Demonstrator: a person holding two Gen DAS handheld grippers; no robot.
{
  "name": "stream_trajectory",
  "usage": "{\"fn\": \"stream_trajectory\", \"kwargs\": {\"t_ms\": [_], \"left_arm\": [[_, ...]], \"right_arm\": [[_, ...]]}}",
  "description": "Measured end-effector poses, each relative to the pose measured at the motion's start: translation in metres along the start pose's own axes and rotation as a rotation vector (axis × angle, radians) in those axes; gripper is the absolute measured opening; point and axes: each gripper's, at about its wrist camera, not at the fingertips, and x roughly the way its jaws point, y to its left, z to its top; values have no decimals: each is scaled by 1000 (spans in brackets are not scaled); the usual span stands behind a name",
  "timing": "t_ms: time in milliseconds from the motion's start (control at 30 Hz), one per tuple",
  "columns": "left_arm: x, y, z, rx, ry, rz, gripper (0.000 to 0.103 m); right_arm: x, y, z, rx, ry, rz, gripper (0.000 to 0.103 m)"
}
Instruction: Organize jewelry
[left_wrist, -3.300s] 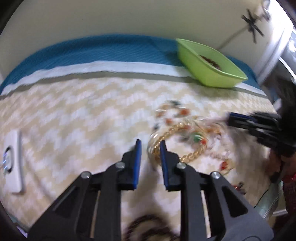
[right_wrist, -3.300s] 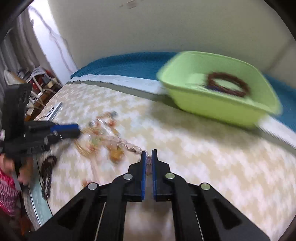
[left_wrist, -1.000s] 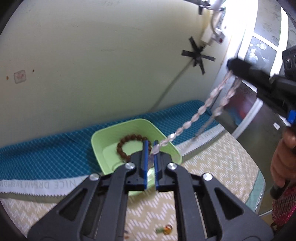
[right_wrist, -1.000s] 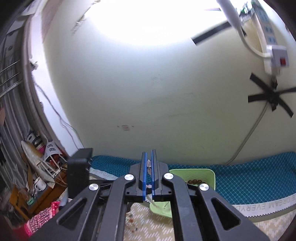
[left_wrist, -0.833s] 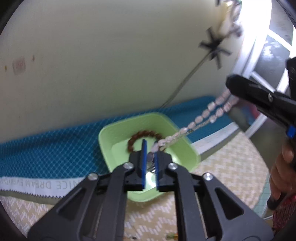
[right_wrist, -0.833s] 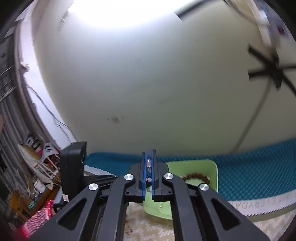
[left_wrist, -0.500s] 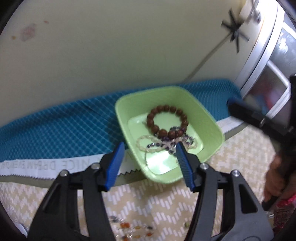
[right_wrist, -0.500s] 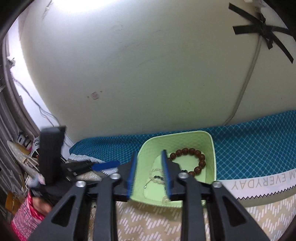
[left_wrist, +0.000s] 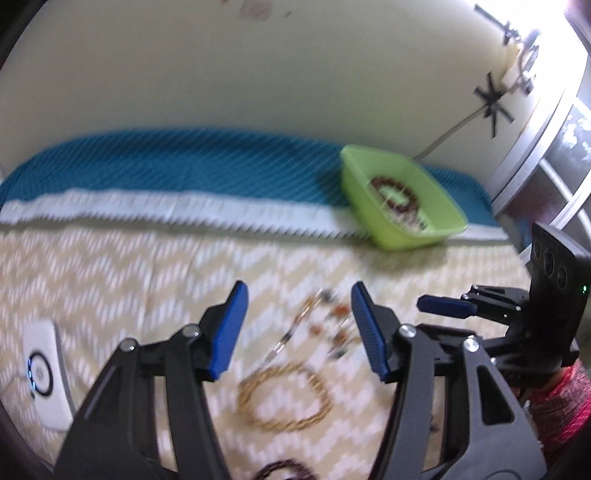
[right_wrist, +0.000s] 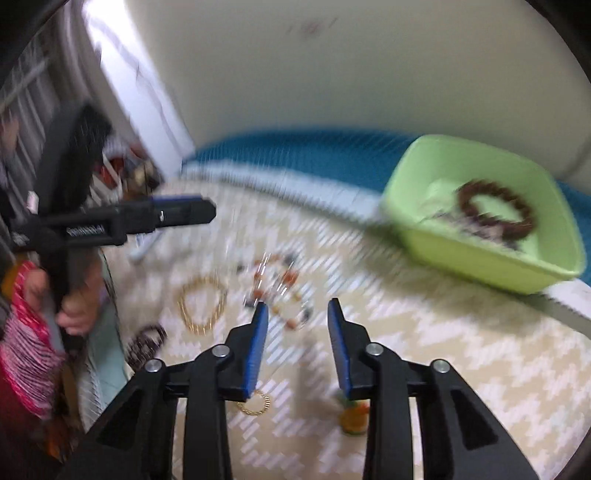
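Observation:
A lime-green bowl (left_wrist: 399, 229) (right_wrist: 480, 266) at the back right holds a brown bead bracelet (left_wrist: 393, 190) (right_wrist: 495, 210) and a pale bead strand, blurred. On the zigzag cloth lie a gold chain (left_wrist: 284, 397) (right_wrist: 201, 302), a multi-coloured bead necklace (left_wrist: 325, 317) (right_wrist: 280, 284) and a dark bracelet (right_wrist: 146, 343). My left gripper (left_wrist: 299, 295) (right_wrist: 184, 212) hangs open and empty above the bead necklace and chain. My right gripper (right_wrist: 297, 310) (left_wrist: 441, 306) stands open beside the bead necklace, its jaws closing with nothing between them.
A small gold ring chain (right_wrist: 255, 404) and an orange trinket (right_wrist: 354, 413) lie near the right gripper. A white device (left_wrist: 44, 373) sits at the cloth's left edge. A teal mat (left_wrist: 184, 162) borders the wall. A person's hand (right_wrist: 77, 306) holds the left gripper.
Both grippers let go of the pale bead strand over the green bowl and opened. They then swung down and away from the bowl toward the jewelry on the cloth.

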Motion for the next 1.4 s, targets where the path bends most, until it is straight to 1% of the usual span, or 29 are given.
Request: {"fn": "stream_trajectory", "kwargs": {"t_ms": [33,100,167,200,233,267,333,367,400,467,533,600,700,733,800,867,900,933,967,1067,1200,1267,1333,1400], "left_arm": [[1,4,-4,-6,11,-5,56],[3,6,-10,-13,16,-13,56],[5,6,-14,-11,17,-12,56],[4,6,-16,-9,17,-11,56],[3,5,-18,-3,13,-7,56],[1,4,-19,9,7,-1,56],[-3,-6,-21,57,-19,20,56],[-6,-13,-23,90,-35,28,56],[-7,-19,-25,112,-45,26,56],[-7,-37,-30,177,-70,0,56],[-2,-61,-37,260,-74,-27,56],[6,-85,-41,339,-71,-38,56],[21,-116,-43,423,-74,-53,56],[25,-123,-42,429,-77,-61,56],[33,-137,-37,429,-80,-102,56],[40,-146,-32,436,-90,-108,55],[44,-148,-27,435,-87,-111,51],[46,-147,-24,429,-78,-120,26],[51,-144,-18,409,-51,-145,6],[54,-127,-5,339,-28,-196,5],[35,-118,14,315,-68,-200,5],[18,-117,30,313,-105,-207,5],[1,-119,47,314,-138,-199,5],[-16,-121,62,318,-168,-203,5]], "right_arm": [[8,5,0,-22,13,-14,15],[23,20,-1,-97,33,-69,15],[35,24,-4,-129,68,-107,14],[34,25,-5,-139,51,-111,0],[34,25,-6,-147,56,-110,0],[31,22,-7,-129,63,-105,0],[20,15,-11,-110,49,-125,0],[9,11,-12,-103,25,-142,0],[1,6,-12,-88,5,-139,0],[-23,3,-13,-70,-47,-132,0],[-47,3,-13,-71,-93,-137,0],[-63,3,-8,-75,-123,-143,0],[-86,4,-3,-67,-158,-138,0],[-89,4,0,-63,-165,-133,0],[-100,6,4,-51,-187,-122,0],[-110,8,8,-42,-209,-110,0],[-114,10,10,-41,-221,-109,0],[-119,11,11,-42,-236,-113,0],[-128,12,13,-45,-258,-120,0],[-149,8,19,-34,-314,-139,0],[-167,-8,29,2,-360,-156,0],[-170,-14,33,19,-373,-129,0],[-166,-20,34,29,-361,-78,0],[-154,-30,28,67,-356,-20,0]]}}
